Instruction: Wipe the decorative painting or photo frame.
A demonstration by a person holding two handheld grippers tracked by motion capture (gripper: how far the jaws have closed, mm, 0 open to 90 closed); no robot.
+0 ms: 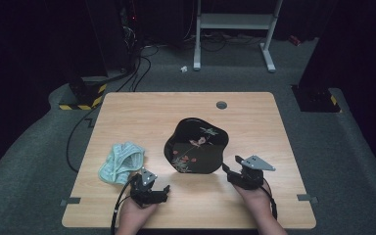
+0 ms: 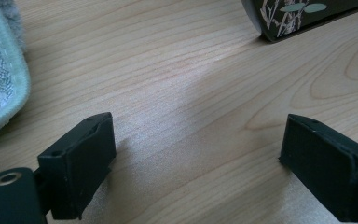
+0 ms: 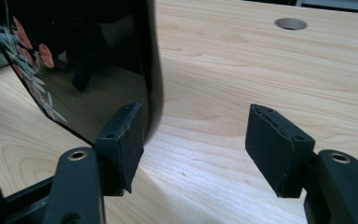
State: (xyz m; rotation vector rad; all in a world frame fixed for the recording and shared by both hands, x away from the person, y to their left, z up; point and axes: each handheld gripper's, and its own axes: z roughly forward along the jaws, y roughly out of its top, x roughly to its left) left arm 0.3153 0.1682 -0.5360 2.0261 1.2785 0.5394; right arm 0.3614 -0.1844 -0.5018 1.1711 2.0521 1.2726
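Note:
A glossy black lacquer tray painted with flowers and leaves lies at the middle of the wooden table. To its left sits a crumpled pale green cloth. My left gripper rests open near the front edge, between cloth and tray; bare wood lies between its jaws, with the cloth at the left and the tray's corner far right. My right gripper stands open just right of the tray. In the right gripper view the tray's rim lies beside the left jaw.
A round cable hole is set into the table's far side. Cables trail from both grippers over the front edge. Beyond the table, on grey carpet, stand a white frame and dark equipment with a yellow-black striped base.

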